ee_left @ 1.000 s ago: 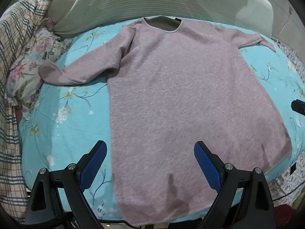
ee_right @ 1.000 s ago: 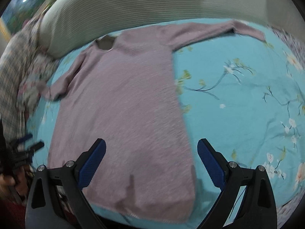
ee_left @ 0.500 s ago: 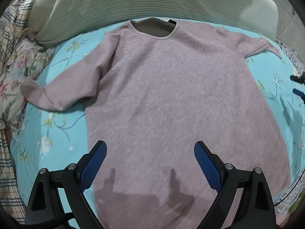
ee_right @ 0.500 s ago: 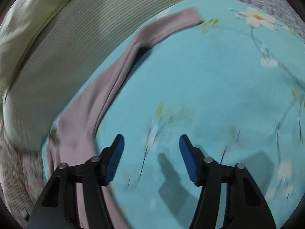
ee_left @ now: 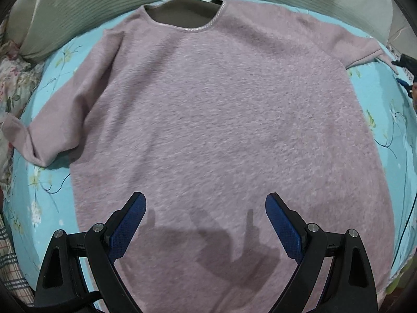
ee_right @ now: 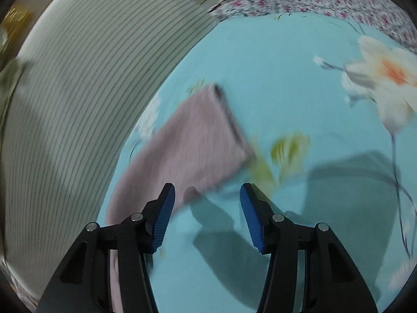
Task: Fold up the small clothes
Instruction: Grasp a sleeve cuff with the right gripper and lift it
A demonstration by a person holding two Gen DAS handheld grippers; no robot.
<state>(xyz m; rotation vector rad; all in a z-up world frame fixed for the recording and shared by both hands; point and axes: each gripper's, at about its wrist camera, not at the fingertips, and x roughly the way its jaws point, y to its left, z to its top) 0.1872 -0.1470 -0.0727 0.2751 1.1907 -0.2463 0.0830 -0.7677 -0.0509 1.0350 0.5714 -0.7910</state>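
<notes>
Jaws parted, ridged blue pads (ee_right: 163, 216), fuzzy mauve sweater (ee_left: 221, 120)

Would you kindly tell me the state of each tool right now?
Left tool: open, empty, above the pink sweater.
Right tool: open, jaws just narrowed, empty, near the sleeve cuff.

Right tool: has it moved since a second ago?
Yes. The right tool swung from the sweater's hem to its sleeve cuff near the striped pillow, jaws closing partway, empty.

We read no text, label, brand, number or sign. Dark tag (ee_left: 216, 0) at sweater (ee_left: 221, 130) neckline, 12 o'clock in left view: too small, nothing legible. Right view blurred; sheet (ee_right: 273, 73) shows flower print only.
</notes>
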